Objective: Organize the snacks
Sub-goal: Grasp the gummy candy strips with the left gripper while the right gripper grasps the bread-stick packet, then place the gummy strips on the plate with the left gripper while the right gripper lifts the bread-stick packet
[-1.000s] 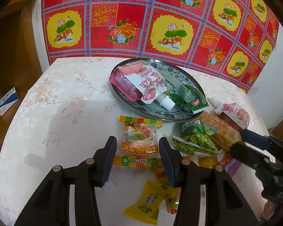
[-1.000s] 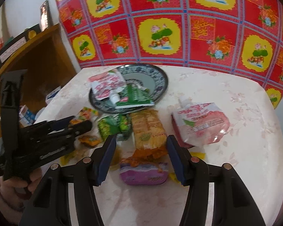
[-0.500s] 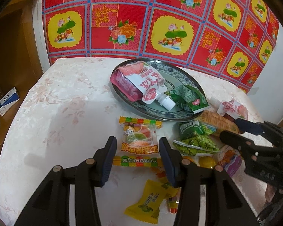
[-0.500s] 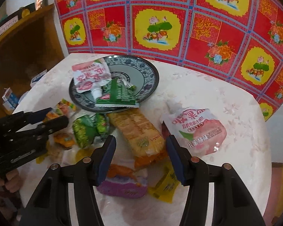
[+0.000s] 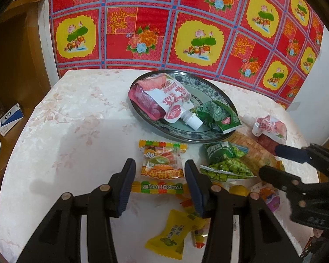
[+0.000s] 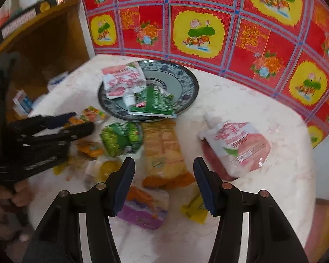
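Note:
A patterned plate (image 5: 210, 137) (image 6: 186, 83) holds a pink spout pouch (image 5: 164, 97) (image 6: 120, 81) and a green packet (image 5: 219, 116) (image 6: 155, 104). My left gripper (image 5: 159, 176) is open, its jaws either side of a gummy candy packet (image 5: 162, 162) on the table. My right gripper (image 6: 164, 175) is open and empty above a long orange cracker pack (image 6: 164, 153). A second pink pouch (image 6: 236, 144) (image 5: 269, 129) lies to its right. Green pea packets (image 5: 226, 164) (image 6: 120, 138) lie below the plate.
A purple snack bag (image 6: 144, 208) and yellow candies (image 5: 173, 234) (image 6: 195, 208) lie near the table's front. A wooden shelf (image 6: 43, 43) stands at the left. A red and yellow cloth (image 5: 186, 32) hangs behind the round table (image 5: 65, 120).
My right gripper has moved forward and to the right over the cracker pack, toward the second pink pouch. My left gripper has stayed in place around the gummy packet.

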`<state>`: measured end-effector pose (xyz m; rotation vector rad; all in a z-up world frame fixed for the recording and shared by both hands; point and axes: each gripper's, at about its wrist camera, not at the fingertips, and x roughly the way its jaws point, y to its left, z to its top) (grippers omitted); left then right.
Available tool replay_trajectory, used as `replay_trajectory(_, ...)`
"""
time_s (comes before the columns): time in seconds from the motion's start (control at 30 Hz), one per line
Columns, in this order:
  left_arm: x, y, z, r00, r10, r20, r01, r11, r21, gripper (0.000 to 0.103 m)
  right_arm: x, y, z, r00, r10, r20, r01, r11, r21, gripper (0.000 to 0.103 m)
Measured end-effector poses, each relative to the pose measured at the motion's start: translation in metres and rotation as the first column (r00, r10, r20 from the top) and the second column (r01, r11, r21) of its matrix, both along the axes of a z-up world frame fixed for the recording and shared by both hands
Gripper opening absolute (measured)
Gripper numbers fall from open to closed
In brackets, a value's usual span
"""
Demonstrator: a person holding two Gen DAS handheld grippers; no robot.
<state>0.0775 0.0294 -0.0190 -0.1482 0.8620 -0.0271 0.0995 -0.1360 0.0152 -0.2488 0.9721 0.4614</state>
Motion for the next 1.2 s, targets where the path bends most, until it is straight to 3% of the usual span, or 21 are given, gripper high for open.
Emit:
replay_trajectory(0.23, -0.002, -0.001, 0.004, 1.0, 0.0, 0.012, 0.0, 1.0, 0.0, 0.049, 0.014, 0.007, -0.014, 0.999, 0.029, -0.026, -0.03, 0.999, -0.02, 0.057)
replay_trajectory(0.27, -0.003, -0.001, 0.006, 1.0, 0.001, 0.018, -0.001, 1.0, 0.001, 0.049, 0.015, 0.007, -0.015, 0.999, 0.024, -0.035, -0.024, 1.0, -0.01, 0.055)
replay_trajectory(0.3, -0.003, -0.001, 0.008, 1.0, 0.001, 0.025, -0.002, 1.0, 0.003, 0.049, 0.015, 0.004, -0.016, 0.999, 0.009, -0.045, -0.008, 1.0, 0.021, 0.044)
replay_trajectory(0.33, -0.003, 0.0, 0.009, 1.0, 0.002, 0.031, -0.002, 1.0, 0.004, 0.049, 0.015, 0.002, -0.016, 0.999, 0.0, -0.048, 0.002, 0.999, 0.038, 0.042)
replay_trajectory(0.5, -0.004, -0.002, 0.01, 0.999, -0.006, 0.033, 0.005, 1.0, 0.008, 0.049, 0.013, -0.012, -0.014, 0.996, -0.051, -0.073, 0.06, 0.991, 0.121, 0.041)
replay_trajectory(0.63, -0.001, -0.007, 0.004, 0.999, -0.037, -0.015, 0.038, 0.998, 0.045, 0.049, 0.014, -0.025, -0.012, 0.992, -0.092, -0.088, 0.106, 0.98, 0.17, 0.041)
replay_trajectory(0.77, 0.001, -0.016, -0.005, 0.998, -0.045, -0.051, 0.05, 0.992, 0.112, 0.05, 0.014, -0.03, -0.01, 0.99, -0.105, -0.09, 0.12, 0.975, 0.185, 0.041)
replay_trajectory(0.93, 0.005, -0.02, -0.009, 0.998, -0.047, -0.052, 0.054, 0.989, 0.141, 0.05, 0.011, -0.031, -0.009, 0.99, -0.11, -0.089, 0.127, 0.971, 0.202, 0.041)
replay_trajectory(1.2, 0.0, -0.009, 0.004, 1.0, -0.026, 0.009, 0.026, 0.996, 0.084, 0.048, 0.008, -0.035, -0.002, 0.989, -0.122, -0.082, 0.139, 0.96, 0.244, 0.041)
